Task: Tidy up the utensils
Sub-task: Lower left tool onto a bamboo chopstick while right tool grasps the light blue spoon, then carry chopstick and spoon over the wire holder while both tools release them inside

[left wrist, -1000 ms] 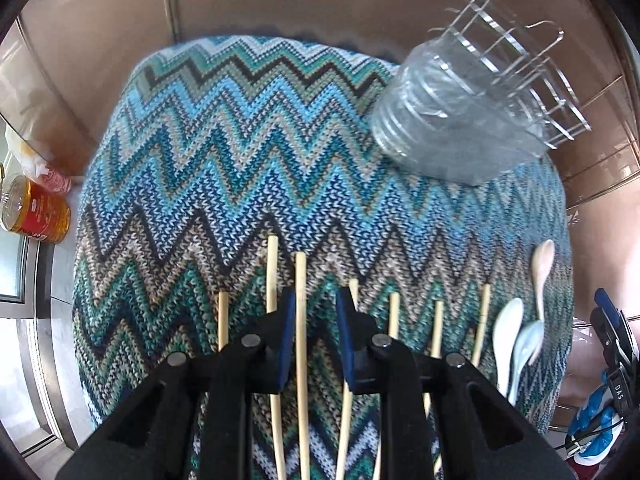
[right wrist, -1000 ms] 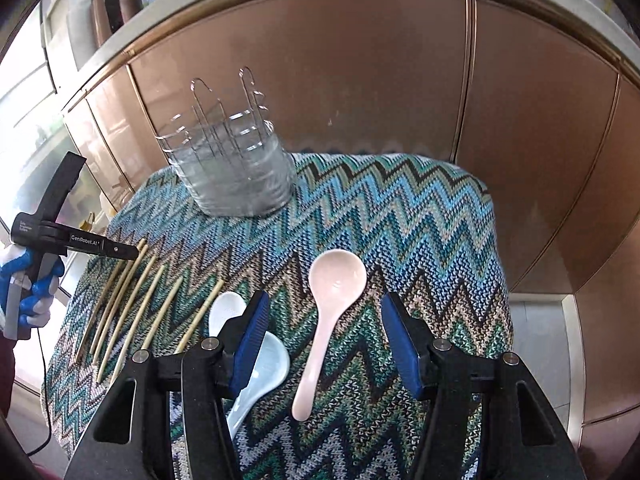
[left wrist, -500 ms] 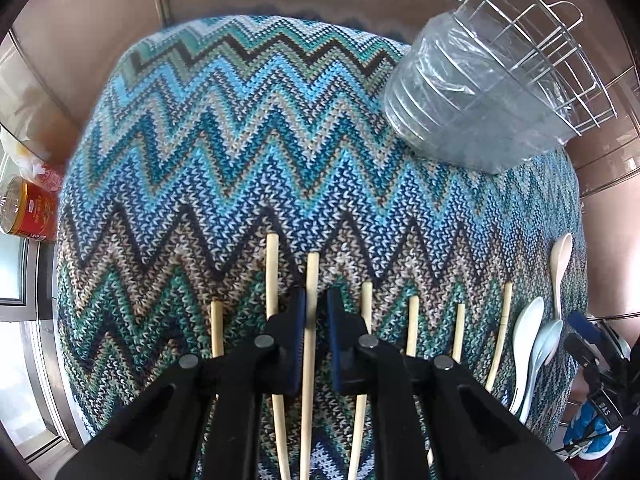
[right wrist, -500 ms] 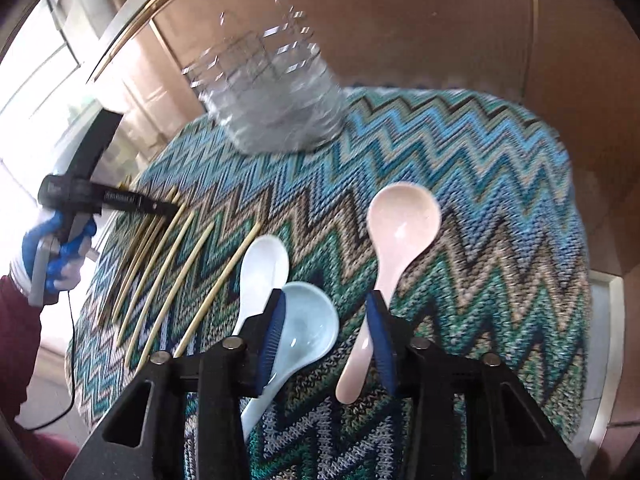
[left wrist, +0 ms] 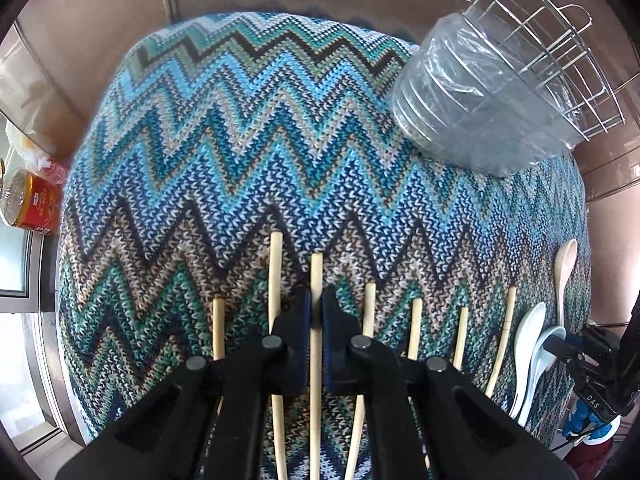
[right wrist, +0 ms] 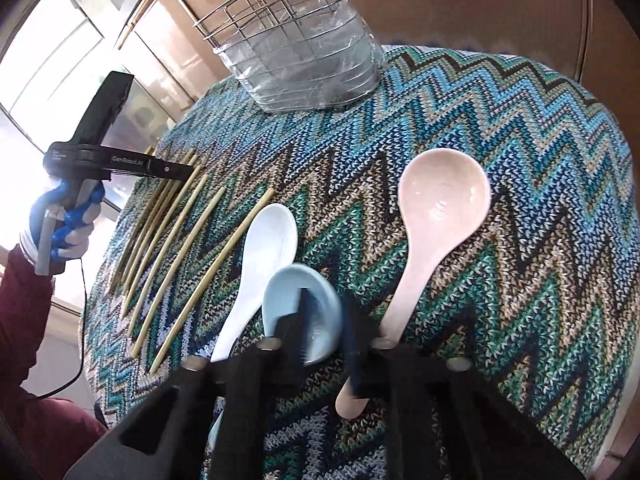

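Several bamboo chopsticks point(left wrist: 274, 276) lie side by side on a zigzag knit cloth point(left wrist: 240, 140). My left gripper point(left wrist: 316, 304) is shut on one chopstick point(left wrist: 316, 276), low over the cloth. Three ceramic spoons lie to the right: white point(right wrist: 264, 240), pale blue point(right wrist: 300, 296) and pink point(right wrist: 436, 216). My right gripper point(right wrist: 324, 316) is low over the pale blue spoon, one finger inside its bowl and the other outside its right rim, jaws narrowed around that rim. A wire utensil holder in a clear plastic tub point(right wrist: 304, 64) stands at the far edge.
Brown panelled walls point(right wrist: 480, 0) close behind the cloth. A red can point(left wrist: 32, 204) and a plastic bag sit off the left edge. The left gripper and gloved hand show in the right wrist view point(right wrist: 100, 160).
The left jaws have closed on the chopstick. The right gripper has moved left and down from the pink spoon to the pale blue spoon, and its jaws have narrowed.
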Available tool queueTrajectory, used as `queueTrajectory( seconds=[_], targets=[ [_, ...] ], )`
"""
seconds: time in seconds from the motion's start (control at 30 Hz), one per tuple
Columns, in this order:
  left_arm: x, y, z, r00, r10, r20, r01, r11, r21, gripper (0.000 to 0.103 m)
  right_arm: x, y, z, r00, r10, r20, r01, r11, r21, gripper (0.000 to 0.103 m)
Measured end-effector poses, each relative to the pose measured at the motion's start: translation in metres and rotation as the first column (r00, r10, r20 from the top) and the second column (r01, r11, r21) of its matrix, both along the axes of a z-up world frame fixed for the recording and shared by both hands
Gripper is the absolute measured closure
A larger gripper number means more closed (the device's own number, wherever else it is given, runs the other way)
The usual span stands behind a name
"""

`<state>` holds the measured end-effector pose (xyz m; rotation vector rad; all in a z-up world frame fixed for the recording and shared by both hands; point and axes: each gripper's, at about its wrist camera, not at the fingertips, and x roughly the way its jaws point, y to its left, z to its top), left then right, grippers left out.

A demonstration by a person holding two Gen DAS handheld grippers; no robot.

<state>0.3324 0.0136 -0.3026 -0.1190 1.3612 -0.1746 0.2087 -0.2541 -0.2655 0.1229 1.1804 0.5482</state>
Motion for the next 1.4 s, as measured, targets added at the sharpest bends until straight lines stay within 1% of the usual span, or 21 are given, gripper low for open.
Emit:
queueTrajectory(
  seconds=[0.13,0.2,0.27,0.4,0.53,0.6,0.67,0.7,0.8,0.87,0.9,0.97,1.03,1.07,1.1,1.17,1.23,1.3,1.33,1.37,1.4],
  targets=[
    [-0.011,-0.001,0.004,1.000,0.006,0.011,-0.006,1.000,-0.006,0.099,-0.009,-0.008,0.010,1.000,-0.002,0.016,0.002,1.000,0.000,0.095],
    [-0.022,-0.001,0.011,1.000,0.002,0.026,-0.002,1.000,-0.006,0.099,-0.019,-0.010,0.022,0.999,-0.014,0.046,0.014,1.000,0.003,0.096],
    [-0.032,-0.001,0.021,0.999,-0.007,0.054,0.007,1.000,-0.003,0.099,-0.029,-0.013,0.035,0.996,-0.029,0.080,0.029,1.000,0.001,0.096],
    [-0.059,0.002,0.055,0.989,-0.021,0.143,0.022,1.000,-0.006,0.099,-0.047,-0.013,0.060,0.987,-0.054,0.153,0.059,0.998,-0.027,0.096],
    [-0.088,0.007,0.097,0.968,-0.017,0.249,0.025,0.999,-0.027,0.099,-0.071,-0.009,0.096,0.967,-0.077,0.244,0.087,0.996,-0.031,0.096],
    [-0.101,0.007,0.119,0.951,-0.012,0.308,0.025,0.999,-0.038,0.099,-0.078,-0.005,0.116,0.950,-0.092,0.298,0.107,0.994,-0.034,0.096],
    [-0.112,0.007,0.144,0.927,-0.004,0.376,0.022,0.999,-0.042,0.099,-0.079,0.001,0.133,0.931,-0.101,0.350,0.124,0.991,-0.045,0.096],
    [-0.116,0.009,0.160,0.909,0.000,0.417,0.023,0.998,-0.051,0.099,-0.079,0.005,0.147,0.915,-0.110,0.389,0.138,0.990,-0.044,0.096],
    [-0.111,0.002,0.194,0.863,0.015,0.505,0.028,0.997,-0.077,0.099,-0.069,0.015,0.178,0.868,-0.142,0.476,0.178,0.984,-0.031,0.096],
    [-0.107,-0.002,0.218,0.820,0.028,0.572,0.031,0.995,-0.092,0.099,-0.057,0.022,0.196,0.828,-0.174,0.533,0.211,0.978,-0.008,0.096],
    [-0.104,-0.007,0.230,0.792,0.041,0.610,0.034,0.993,-0.111,0.099,-0.050,0.024,0.206,0.804,-0.192,0.563,0.228,0.974,0.007,0.096],
    [-0.098,-0.012,0.247,0.745,0.070,0.663,0.039,0.988,-0.148,0.099,-0.034,0.030,0.222,0.753,-0.224,0.618,0.259,0.965,0.034,0.096],
    [-0.089,-0.014,0.263,0.684,0.112,0.721,0.027,0.984,-0.178,0.099,-0.019,0.036,0.235,0.693,-0.250,0.676,0.299,0.953,0.047,0.096],
    [-0.085,-0.016,0.270,0.656,0.130,0.744,0.019,0.982,-0.188,0.099,-0.012,0.039,0.240,0.670,-0.264,0.694,0.310,0.949,0.062,0.096],
    [-0.078,-0.018,0.278,0.621,0.155,0.768,0.010,0.978,-0.206,0.099,-0.001,0.041,0.244,0.642,-0.283,0.712,0.327,0.942,0.080,0.096],
    [-0.066,-0.021,0.286,0.578,0.195,0.793,0.002,0.971,-0.240,0.099,0.016,0.046,0.245,0.598,-0.297,0.744,0.356,0.930,0.085,0.096],
    [-0.049,-0.026,0.289,0.533,0.235,0.813,-0.025,0.965,-0.262,0.099,0.033,0.051,0.243,0.571,-0.308,0.761,0.381,0.921,0.087,0.096],
    [-0.035,-0.029,0.289,0.487,0.272,0.830,-0.051,0.957,-0.284,0.099,0.051,0.058,0.233,0.554,-0.303,0.775,0.404,0.912,0.068,0.096],
    [-0.029,-0.032,0.286,0.469,0.286,0.835,-0.065,0.955,-0.290,0.099,0.056,0.059,0.227,0.547,-0.299,0.782,0.413,0.909,0.059,0.096],
    [-0.024,-0.038,0.282,0.463,0.299,0.834,-0.083,0.952,-0.295,0.099,0.063,0.061,0.220,0.538,-0.291,0.791,0.426,0.904,0.043,0.096],
    [-0.017,-0.042,0.275,0.446,0.311,0.839,-0.102,0.949,-0.298,0.099,0.067,0.061,0.214,0.532,-0.285,0.797,0.434,0.900,0.033,0.096]
  ],
)
